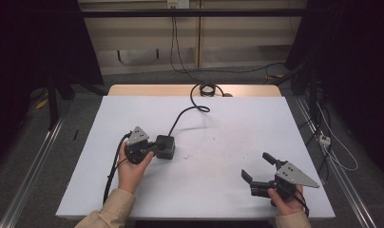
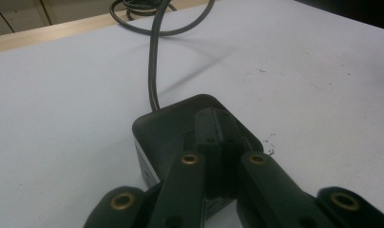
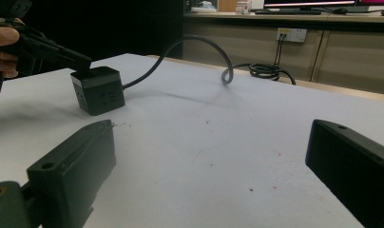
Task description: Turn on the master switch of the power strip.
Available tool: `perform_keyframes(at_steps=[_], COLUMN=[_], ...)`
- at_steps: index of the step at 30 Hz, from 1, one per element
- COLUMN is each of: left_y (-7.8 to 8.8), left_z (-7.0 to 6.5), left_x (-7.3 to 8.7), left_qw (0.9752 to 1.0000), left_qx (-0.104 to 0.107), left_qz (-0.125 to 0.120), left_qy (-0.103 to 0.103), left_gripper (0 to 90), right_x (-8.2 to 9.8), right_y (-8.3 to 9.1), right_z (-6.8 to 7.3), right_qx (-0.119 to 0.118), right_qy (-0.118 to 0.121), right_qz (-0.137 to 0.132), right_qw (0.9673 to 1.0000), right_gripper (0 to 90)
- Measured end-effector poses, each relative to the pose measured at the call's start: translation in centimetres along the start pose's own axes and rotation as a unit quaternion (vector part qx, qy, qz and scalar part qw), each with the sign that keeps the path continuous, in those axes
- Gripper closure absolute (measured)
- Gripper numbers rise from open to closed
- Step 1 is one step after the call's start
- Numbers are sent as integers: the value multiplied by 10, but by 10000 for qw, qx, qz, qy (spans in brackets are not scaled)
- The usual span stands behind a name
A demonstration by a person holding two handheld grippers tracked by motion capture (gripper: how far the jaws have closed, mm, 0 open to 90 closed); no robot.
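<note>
Left tool (image 1: 154,147) was fully closed, tips resting on top of the black cube power strip (image 1: 165,146) left of desk (image 1: 218,190) centre. Right tool (image 1: 258,167) gaped wide, empty, near right front corner.

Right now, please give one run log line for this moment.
left gripper: shut, fingers on cube socket top | right gripper: open, holding nothing | socket cable: trails to far edge

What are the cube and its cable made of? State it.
Cube: likely hard plastic, matte black with a paler grey band near the top; moulded edges, socket holes in its side. Cable: probably rubber or PVC sheathing, dark and smooth; it bends and coils loosely.
</note>
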State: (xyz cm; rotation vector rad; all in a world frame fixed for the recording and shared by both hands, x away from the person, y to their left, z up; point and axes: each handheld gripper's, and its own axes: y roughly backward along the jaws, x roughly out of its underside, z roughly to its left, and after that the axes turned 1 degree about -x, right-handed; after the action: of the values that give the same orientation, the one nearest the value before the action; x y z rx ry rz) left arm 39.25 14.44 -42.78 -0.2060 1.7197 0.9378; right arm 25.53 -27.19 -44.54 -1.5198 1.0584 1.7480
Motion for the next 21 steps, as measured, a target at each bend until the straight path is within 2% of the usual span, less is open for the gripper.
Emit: perform_keyframes(at_steps=[7,13,21], left_y=[0,0,0], left_z=[0,0,0], left_x=[0,0,0], left_qw=[10000,10000,10000], left_qx=[-19,11,-14], left_qz=[10,0,10], left_qy=[-9,98,75], left_gripper=[900,900,900], right_x=[0,0,0], right_y=[0,0,1], right_z=[0,0,0], right_qx=[10,15,33], right_qy=[-2,-3,-5], right_qz=[-1,2,-13], right_qw=[10000,10000,10000], right_gripper=[23,23,24])
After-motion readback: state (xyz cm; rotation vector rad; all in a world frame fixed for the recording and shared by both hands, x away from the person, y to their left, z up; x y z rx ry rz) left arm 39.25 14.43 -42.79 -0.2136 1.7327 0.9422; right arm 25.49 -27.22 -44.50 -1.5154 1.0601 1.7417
